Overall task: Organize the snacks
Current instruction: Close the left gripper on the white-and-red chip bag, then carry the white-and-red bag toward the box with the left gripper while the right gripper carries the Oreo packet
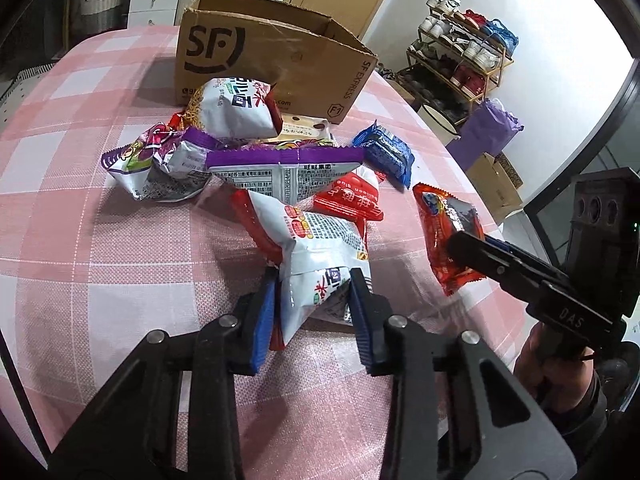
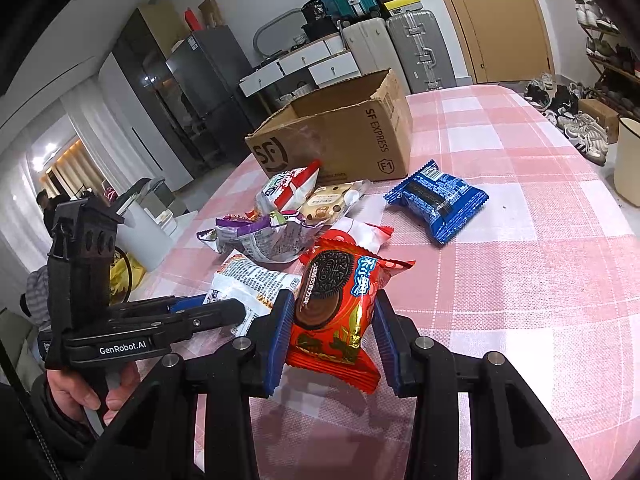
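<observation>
Your left gripper [image 1: 316, 300]: blue pads pinching the near end of a white-and-red snack bag [image 1: 320, 248]; bag resting on the pink checked table [image 1: 100, 260]; your right gripper [image 2: 330, 332]: pinching a red cookie packet [image 2: 336, 320] at its sides; remaining snacks heaped at 12 o'clock from your left gripper: purple-edged bag [image 1: 280, 172], blue cookie packet [image 1: 386, 152] at 1 o'clock; open cardboard box [image 1: 280, 56] beyond the heap, touching its far side.
</observation>
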The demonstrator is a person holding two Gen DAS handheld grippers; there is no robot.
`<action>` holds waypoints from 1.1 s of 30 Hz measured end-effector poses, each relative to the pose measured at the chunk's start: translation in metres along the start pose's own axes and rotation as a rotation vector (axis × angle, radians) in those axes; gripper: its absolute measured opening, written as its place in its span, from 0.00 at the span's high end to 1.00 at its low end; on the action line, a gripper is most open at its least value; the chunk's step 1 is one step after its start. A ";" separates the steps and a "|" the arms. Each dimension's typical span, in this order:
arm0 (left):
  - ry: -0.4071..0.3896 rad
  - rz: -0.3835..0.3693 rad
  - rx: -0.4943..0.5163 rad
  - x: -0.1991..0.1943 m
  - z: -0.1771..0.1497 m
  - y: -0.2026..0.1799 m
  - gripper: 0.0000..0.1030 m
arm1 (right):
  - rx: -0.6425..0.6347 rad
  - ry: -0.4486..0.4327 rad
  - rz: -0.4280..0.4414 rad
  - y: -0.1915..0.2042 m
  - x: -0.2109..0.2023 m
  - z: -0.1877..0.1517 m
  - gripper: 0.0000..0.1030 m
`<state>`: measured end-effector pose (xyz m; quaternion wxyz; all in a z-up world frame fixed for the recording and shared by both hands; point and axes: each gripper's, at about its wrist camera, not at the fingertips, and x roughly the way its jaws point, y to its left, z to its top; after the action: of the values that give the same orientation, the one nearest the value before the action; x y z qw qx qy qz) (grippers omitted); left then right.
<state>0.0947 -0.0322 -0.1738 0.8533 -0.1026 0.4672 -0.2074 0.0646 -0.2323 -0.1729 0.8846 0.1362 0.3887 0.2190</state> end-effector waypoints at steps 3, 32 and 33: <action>-0.002 -0.002 0.011 -0.003 -0.001 0.000 0.72 | -0.001 0.000 -0.002 0.000 -0.001 0.000 0.61; -0.039 -0.035 0.027 -0.036 -0.009 0.002 0.74 | -0.014 0.083 -0.100 0.001 0.019 -0.008 0.59; -0.043 -0.036 0.027 -0.039 -0.009 0.002 0.74 | -0.016 0.092 -0.105 0.001 0.021 -0.009 0.58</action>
<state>0.0695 -0.0124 -0.1502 0.8607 -0.1040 0.4440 -0.2265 0.0704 -0.2201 -0.1916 0.8771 0.0985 0.4338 0.1812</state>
